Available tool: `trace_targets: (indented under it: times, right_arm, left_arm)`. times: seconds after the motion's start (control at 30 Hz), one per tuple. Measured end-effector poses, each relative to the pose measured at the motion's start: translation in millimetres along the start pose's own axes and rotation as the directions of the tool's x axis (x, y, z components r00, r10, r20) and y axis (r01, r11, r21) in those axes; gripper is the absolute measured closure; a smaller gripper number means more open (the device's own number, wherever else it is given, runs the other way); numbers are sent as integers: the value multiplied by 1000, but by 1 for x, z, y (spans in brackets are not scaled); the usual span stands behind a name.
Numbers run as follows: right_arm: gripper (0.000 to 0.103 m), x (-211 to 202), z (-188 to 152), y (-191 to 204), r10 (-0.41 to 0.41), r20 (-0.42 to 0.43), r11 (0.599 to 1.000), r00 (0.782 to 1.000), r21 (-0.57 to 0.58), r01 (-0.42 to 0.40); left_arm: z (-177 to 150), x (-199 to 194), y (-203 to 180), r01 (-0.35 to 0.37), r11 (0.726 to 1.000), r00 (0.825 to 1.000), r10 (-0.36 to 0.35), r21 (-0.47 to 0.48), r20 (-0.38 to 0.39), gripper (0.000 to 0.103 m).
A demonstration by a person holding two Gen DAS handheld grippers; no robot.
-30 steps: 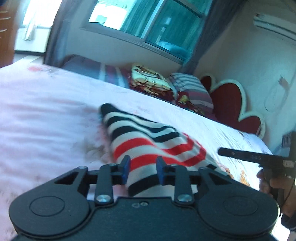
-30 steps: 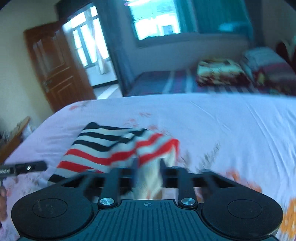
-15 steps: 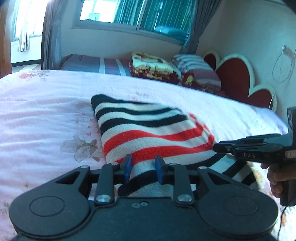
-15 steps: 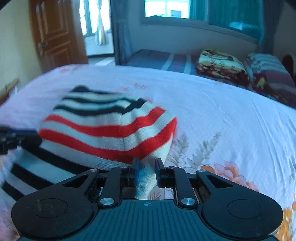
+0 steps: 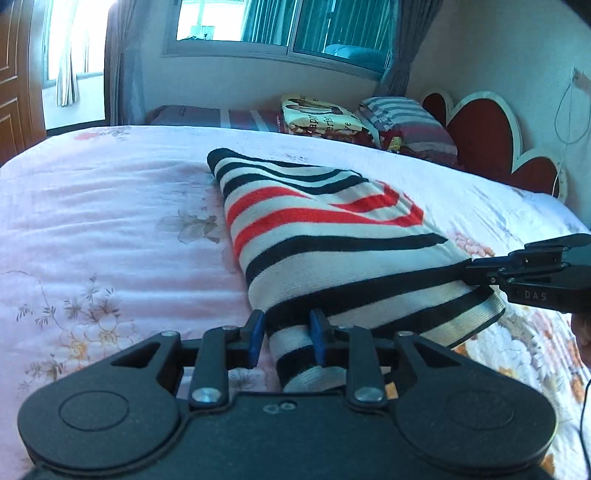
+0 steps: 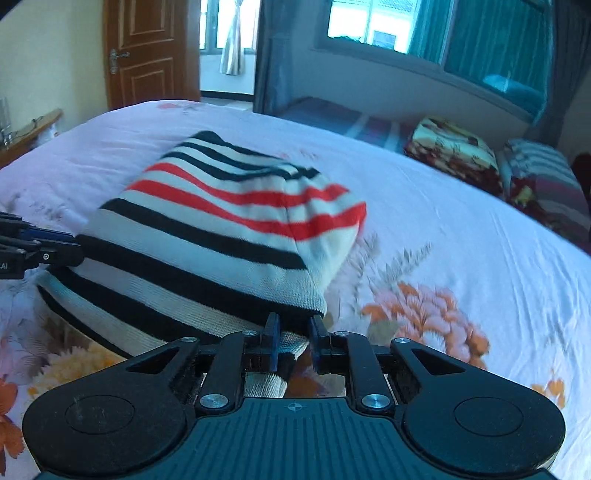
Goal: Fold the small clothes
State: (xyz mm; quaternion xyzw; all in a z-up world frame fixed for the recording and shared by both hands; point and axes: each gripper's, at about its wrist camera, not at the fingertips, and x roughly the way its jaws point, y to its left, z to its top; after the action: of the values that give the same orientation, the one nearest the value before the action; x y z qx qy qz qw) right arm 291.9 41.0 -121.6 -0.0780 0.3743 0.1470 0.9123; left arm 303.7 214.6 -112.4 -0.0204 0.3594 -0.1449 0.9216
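A small knitted garment (image 5: 325, 236) with white, black and red stripes lies folded over on the floral bedsheet (image 5: 110, 229). My left gripper (image 5: 286, 341) is shut on its near left hem corner. My right gripper (image 6: 293, 343) is shut on the near right hem corner of the garment (image 6: 207, 236). The right gripper also shows at the right edge of the left wrist view (image 5: 476, 275), touching the cloth. The left gripper shows at the left edge of the right wrist view (image 6: 70, 249).
Folded blankets and a striped pillow (image 5: 402, 118) lie at the head of the bed by a red heart-shaped headboard (image 5: 491, 136). A wooden door (image 6: 147, 51) and a window (image 5: 280, 22) are beyond the bed. A small wooden table (image 6: 26, 133) stands at the left.
Both grippers have pulled the garment's top layer toward me and lowered it, so the fold now lies flatter and longer on the bed. The hem edges now meet near the grippers.
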Motion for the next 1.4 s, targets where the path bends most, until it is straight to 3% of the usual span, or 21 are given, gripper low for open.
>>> trace_targets:
  times: [0.2,0.37,0.73,0.83,0.87,0.9,0.93,1.0,1.07,1.4]
  right_arm:
    - [87,8,-5,-12,33,-2,995,999,92,-33]
    - [87,7,-5,-5,13,3,999,1000,53,-13]
    - [87,7,-10,-11,32,12,995,999,94,-33]
    - [86,2,-5,-17,67,-5,985,998,158,-65]
    - [84,-6,-4,-20,81,5,978,997,192,-80]
    - [53,-16,-5,-23,86,23,971,996,223,-89]
    - [3,-29,-9,-24,66,46,966,997,248,-76]
    - [0,-60,-21,-23,30,125,965,992,255,-61]
    - [0,-87,-34,-22,44,136,965,990,252,-77]
    - [0,-204,-86,1,-37,179,966,983,257,-10]
  left_arm:
    - [-7,0,1,-21,1000,1000,21,-10,11,74]
    - [-9,-1,-4,-46,999,999,46,-23,19,74]
    - [-7,-2,-18,-122,992,992,122,18,11,74]
    - [-3,-13,-23,-165,986,986,165,6,20,64]
    - [-3,-21,-27,-175,984,984,175,-1,32,44]
    - [-4,-32,-32,-192,981,980,192,-7,59,28]
    - [-7,-44,-37,-213,977,972,214,-14,96,1]
    - [-17,-68,-51,-218,976,966,217,-7,141,1]
    - [-27,-86,-62,-207,978,968,206,-4,142,1]
    - [-63,-172,-116,-219,976,959,217,-10,182,1]
